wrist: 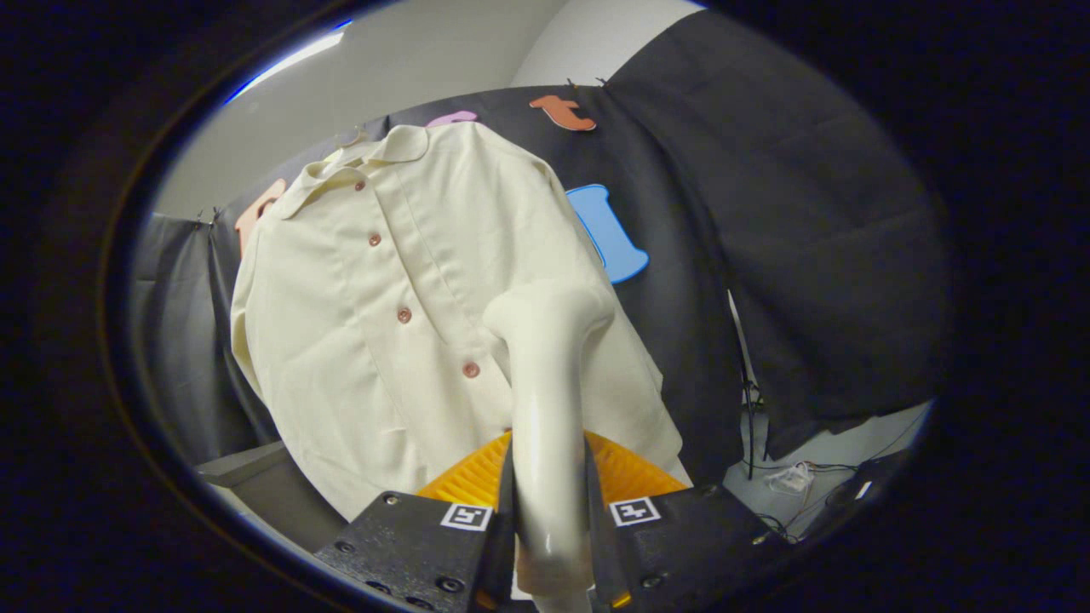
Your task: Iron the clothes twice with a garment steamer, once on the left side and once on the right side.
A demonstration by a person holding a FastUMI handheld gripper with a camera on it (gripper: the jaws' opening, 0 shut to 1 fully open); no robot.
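So the cream-coloured, short-sleeved button-up shirt with a rounded collar [400, 289] is hanging in front of the black cloth booth wall [766, 213], front side facing the camera and tilted a bit in this view. It's got a row of small reddish-brown buttons [404, 315] running down the placket, four of them visible. The fabric looks pretty smooth overall, with just a few soft folds running down near the placket and toward the lower hem. It's closed up all the way, and the collar lies flat.

The hand-held gripper [549, 511] is pinching the glossy cream-white plastic garment steamer [545, 400] by its handle. Both black fingers [502, 519] are pressed against the sides of the handle, with only the handle's width between them. The steamer rises up from between the fingers and bends at the top into its head, which points toward the shirt's lower front, just beside the bottom button. Can't tell if the head is actually touching the fabric or just sitting close to it.

Right behind the fingers there's a ribbed orange plastic piece [630, 472], partly hidden by the steamer handle. Off past the shirt, on the floor by the wall, some loose cables [792, 481] are lying around.
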